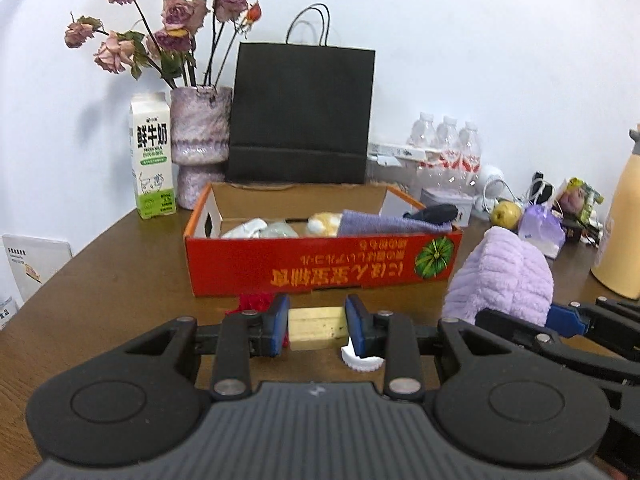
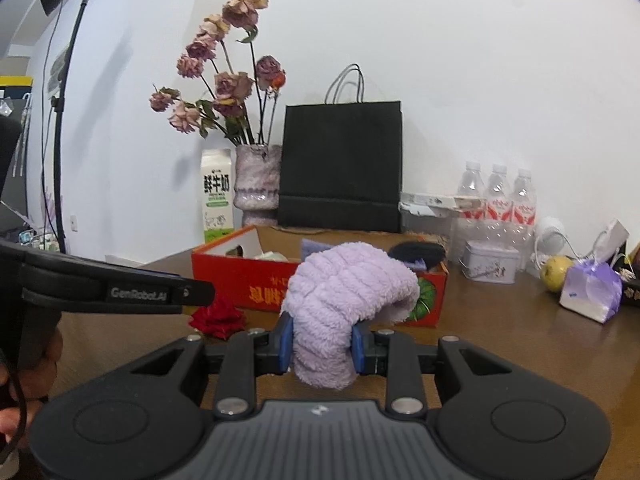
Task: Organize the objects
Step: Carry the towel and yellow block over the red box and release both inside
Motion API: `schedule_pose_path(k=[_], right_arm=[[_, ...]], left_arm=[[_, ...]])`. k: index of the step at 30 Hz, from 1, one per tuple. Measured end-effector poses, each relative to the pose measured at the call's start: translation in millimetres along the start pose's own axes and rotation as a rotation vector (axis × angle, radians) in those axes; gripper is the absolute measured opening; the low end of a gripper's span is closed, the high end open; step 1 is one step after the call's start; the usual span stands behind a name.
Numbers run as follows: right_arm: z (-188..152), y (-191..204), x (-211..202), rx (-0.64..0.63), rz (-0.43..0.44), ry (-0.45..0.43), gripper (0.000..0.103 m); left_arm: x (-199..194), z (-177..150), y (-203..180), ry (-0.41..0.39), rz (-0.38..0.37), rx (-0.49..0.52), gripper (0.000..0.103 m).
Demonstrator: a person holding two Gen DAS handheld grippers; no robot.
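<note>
1. Your left gripper (image 1: pixel 317 326) has its jaws closed on a small pale wooden block (image 1: pixel 316 327), pinched squarely across its two side faces. It looks lifted just clear of the surface (image 1: pixel 120 280), which suits carrying it over a rim.
2. Your right gripper (image 2: pixel 322 347) has its jaws closed on a fluffy lilac cloth (image 2: pixel 344 300). It is gripped low, so the bulk flops up and forward over the jaws.
3. The red cardboard box (image 1: pixel 320 264) sits just ahead of both grippers, open side up, its printing upside down to you. It appears to be the collecting place.
4. Already inside are some white and yellow soft items, a purple knit piece (image 1: pixel 384 222) and something black (image 1: pixel 436 213) draped toward the right end. The left half looks freer for the block.
5. A white bottle cap (image 1: pixel 362 362) lies on the surface directly under your left jaws, and a red fabric rose (image 2: pixel 219 320) lies just in front of the box, left of the cloth. Both probably still need sorting.
6. The milk carton (image 1: pixel 152 156), vase of dried roses (image 1: pixel 200 136), black paper bag (image 1: pixel 304 112) and water bottles (image 1: pixel 448 148) stand along the wall behind the box, well apart from your work.
7. In my judgement, the risk is the cloth snagging the near wall of the box, so carry it high.
</note>
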State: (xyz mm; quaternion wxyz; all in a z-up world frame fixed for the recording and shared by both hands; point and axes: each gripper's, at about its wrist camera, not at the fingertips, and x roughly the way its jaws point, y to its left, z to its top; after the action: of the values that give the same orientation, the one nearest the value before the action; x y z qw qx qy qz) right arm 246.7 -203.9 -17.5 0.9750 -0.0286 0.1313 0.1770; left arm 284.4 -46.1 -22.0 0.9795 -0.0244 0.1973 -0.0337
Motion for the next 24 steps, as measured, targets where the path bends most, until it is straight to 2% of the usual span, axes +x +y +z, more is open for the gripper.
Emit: schedule_pose_path(k=[11, 24], right_arm=[[34, 7, 26, 0.002, 0.034, -0.039, 0.027], [65, 11, 82, -0.008, 0.043, -0.091, 0.027]], left_arm=[[8, 40, 6, -0.073, 0.047, -0.025, 0.032], [57, 79, 18, -0.11, 0.076, -0.119, 0.032]])
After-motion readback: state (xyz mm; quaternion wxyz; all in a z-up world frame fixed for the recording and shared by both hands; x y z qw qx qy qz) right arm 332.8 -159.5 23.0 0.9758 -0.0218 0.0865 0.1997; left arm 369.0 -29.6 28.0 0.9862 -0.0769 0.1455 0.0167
